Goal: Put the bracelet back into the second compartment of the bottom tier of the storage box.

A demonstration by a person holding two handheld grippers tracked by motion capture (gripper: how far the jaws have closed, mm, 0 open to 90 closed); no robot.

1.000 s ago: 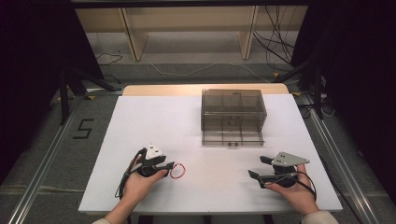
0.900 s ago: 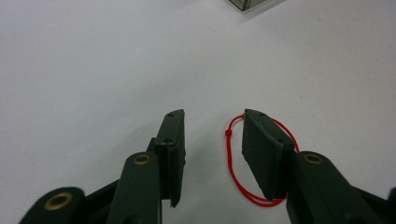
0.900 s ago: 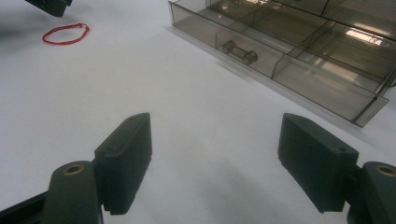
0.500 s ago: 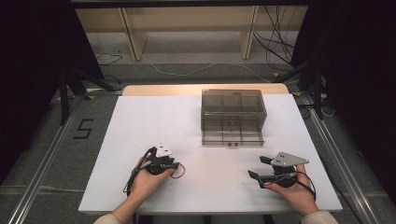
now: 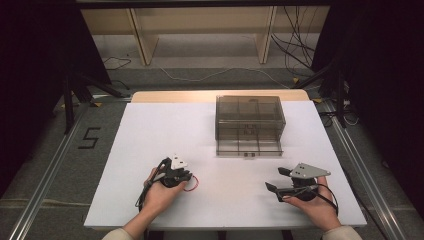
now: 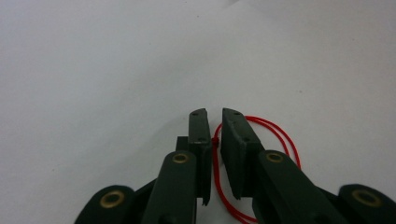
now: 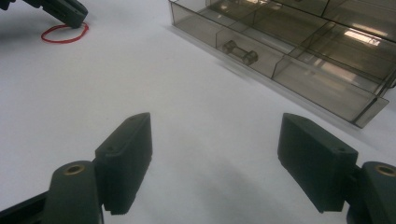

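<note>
On the white table [image 5: 150, 145], the left gripper [image 6: 214, 114] has its jaws narrowed around a strand of the red rubber band [image 6: 275, 135], the loop lying flat at its 3 o'clock. The right gripper [image 7: 215, 158] rests with jaws wide apart, empty. A smoky plastic drawer box [image 5: 250, 117], its bottom drawer pulled slightly out, stands at its 11 o'clock.

Open white surface [image 5: 150, 135] across left, middle and near edge; far right blocked by smoky drawer box [image 5: 250, 122], drawer pulled out nearward.
</note>
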